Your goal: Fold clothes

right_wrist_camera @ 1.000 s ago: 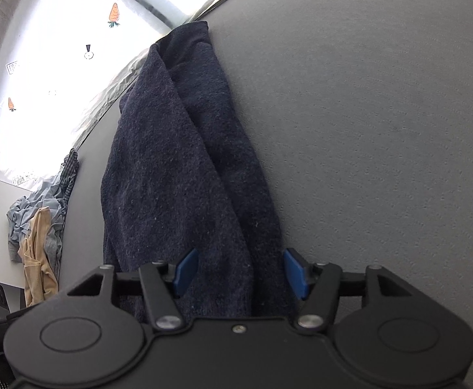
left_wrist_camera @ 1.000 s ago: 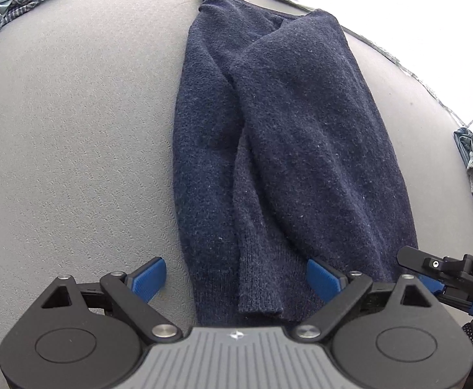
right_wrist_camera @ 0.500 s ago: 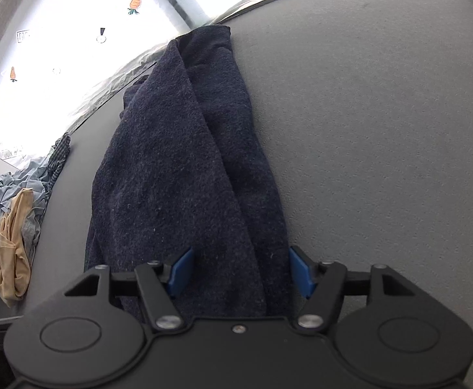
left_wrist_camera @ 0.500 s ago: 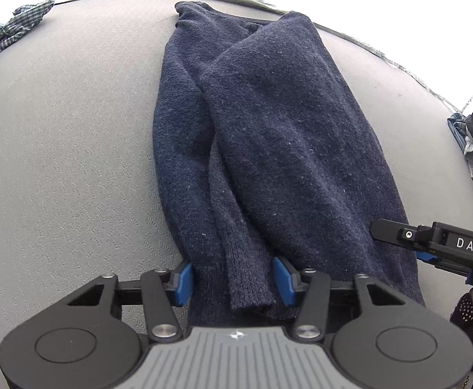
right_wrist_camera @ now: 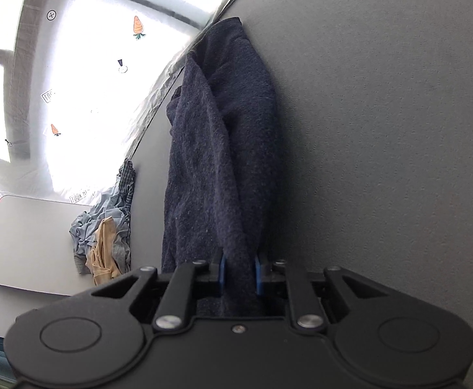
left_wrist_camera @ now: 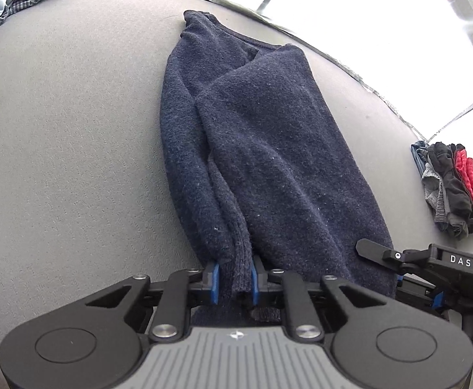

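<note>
Your grey table [left_wrist_camera: 67,136] fills most of both views, and the navy sweater [left_wrist_camera: 269,149] lies on it as a long narrow bundle, its sides folded in over the middle. Its long axis runs straight away from you: the neck end reaches the table's far edge, the hem end sits at your grippers.

At the far left corner a heap of crumpled clothes [right_wrist_camera: 106,236] shows only in part, and a small folded stack [left_wrist_camera: 450,188] of grey, black and red sits at the right edge. The sweater's near hem is hidden behind the gripper bodies.

Your left gripper [left_wrist_camera: 233,280] is closing, its blue pads pinching the ribbed cuff [left_wrist_camera: 241,259] at the hem's left side. Your right gripper [right_wrist_camera: 239,275] is closing too, its pads clamped on a gathered ridge of knit at the right side. The slack beside that ridge hangs in shadow, hard to read.
</note>
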The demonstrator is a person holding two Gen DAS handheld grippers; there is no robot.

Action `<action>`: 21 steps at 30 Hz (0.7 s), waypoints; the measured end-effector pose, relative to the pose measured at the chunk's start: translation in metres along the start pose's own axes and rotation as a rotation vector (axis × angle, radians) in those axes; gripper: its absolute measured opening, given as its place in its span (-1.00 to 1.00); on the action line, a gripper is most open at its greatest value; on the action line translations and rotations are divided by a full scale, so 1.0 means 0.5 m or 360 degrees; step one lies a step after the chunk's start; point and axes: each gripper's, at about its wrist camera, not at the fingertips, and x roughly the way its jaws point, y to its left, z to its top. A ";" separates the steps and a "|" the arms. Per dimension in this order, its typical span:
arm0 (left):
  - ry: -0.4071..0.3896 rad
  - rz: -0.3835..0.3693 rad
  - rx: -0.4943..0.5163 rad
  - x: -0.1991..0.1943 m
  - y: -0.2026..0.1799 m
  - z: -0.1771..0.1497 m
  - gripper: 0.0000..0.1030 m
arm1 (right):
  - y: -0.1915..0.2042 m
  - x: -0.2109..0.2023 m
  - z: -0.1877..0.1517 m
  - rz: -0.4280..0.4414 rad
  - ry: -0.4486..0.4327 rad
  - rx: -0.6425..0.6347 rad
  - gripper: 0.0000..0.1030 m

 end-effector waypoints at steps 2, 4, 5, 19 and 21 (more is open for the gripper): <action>0.0021 -0.0053 -0.0069 -0.020 0.000 -0.010 -0.63 | -0.015 -0.024 -0.019 0.0093 0.0005 0.0132 -0.67; 0.0028 -0.0066 -0.0071 -0.029 -0.009 -0.008 -0.63 | -0.033 -0.038 -0.030 0.0174 0.0001 0.0270 -0.67; 0.0025 -0.0057 -0.0050 -0.030 -0.016 0.000 -0.63 | -0.038 -0.040 -0.029 0.0194 -0.0007 0.0306 -0.67; -0.0123 -0.0164 0.0001 -0.060 -0.059 0.084 -0.64 | -0.018 -0.031 0.017 0.0395 -0.0092 0.0487 -0.68; -0.0167 -0.0181 -0.0012 -0.068 -0.063 0.103 -0.64 | -0.014 -0.030 0.027 0.0424 -0.0110 0.0497 -0.68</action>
